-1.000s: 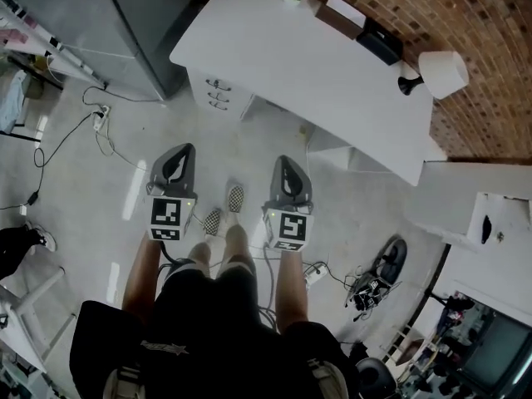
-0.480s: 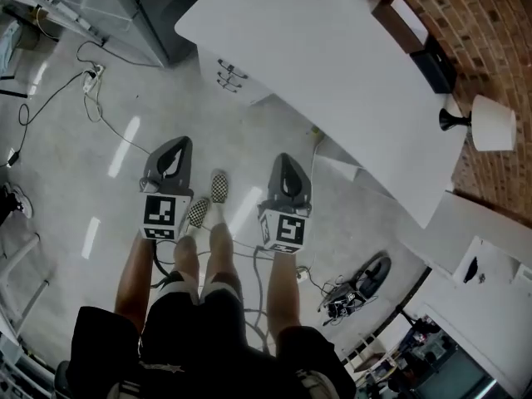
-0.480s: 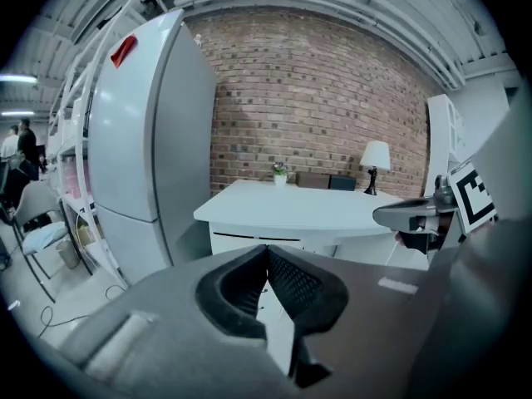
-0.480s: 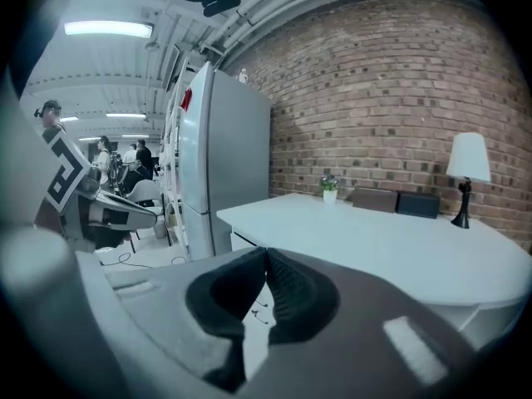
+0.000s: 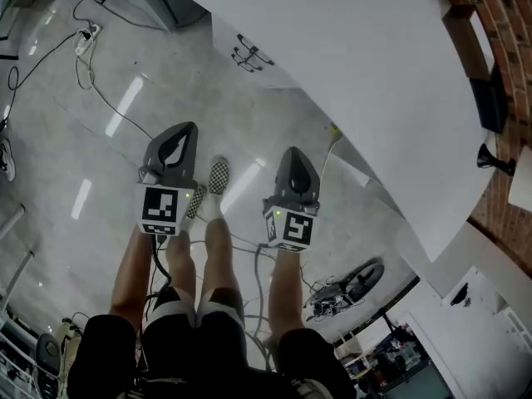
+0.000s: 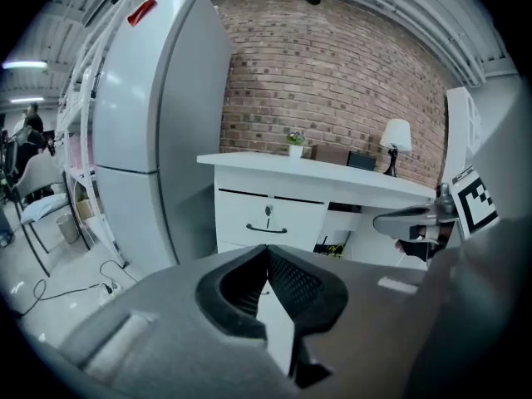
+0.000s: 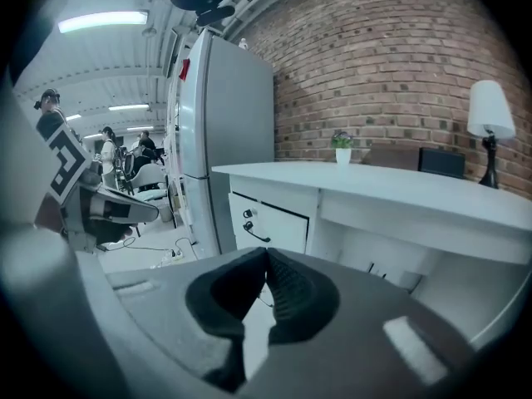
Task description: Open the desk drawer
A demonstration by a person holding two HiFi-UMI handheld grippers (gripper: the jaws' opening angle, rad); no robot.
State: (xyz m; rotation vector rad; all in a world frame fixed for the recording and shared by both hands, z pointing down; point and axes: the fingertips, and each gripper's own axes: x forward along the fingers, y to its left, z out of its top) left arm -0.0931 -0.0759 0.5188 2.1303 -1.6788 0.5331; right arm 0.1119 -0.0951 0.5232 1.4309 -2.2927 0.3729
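Note:
The white desk [image 5: 357, 65] fills the upper right of the head view. Its drawer stack with dark handles [image 5: 249, 54] sits at the desk's left end, well ahead of both grippers. My left gripper [image 5: 180, 129] and right gripper [image 5: 293, 151] are held side by side above the floor, both shut and empty. In the left gripper view the shut gripper [image 6: 266, 252] points at the top drawer [image 6: 270, 223] with its curved handle [image 6: 266, 229], still at a distance. The right gripper [image 7: 266, 256] sees the drawer fronts [image 7: 270, 223] from the side.
A tall grey fridge [image 6: 158, 123] stands left of the desk. A lamp [image 7: 488, 110], a small plant [image 6: 295, 140] and dark boxes rest on the desktop by the brick wall. Cables and a power strip [image 5: 87, 32] lie on the floor at left. Checkered shoes [image 5: 218, 175] show between the grippers.
The desk has come nearer and larger in the head view as the person approached. Both grippers kept side by side and stayed shut.

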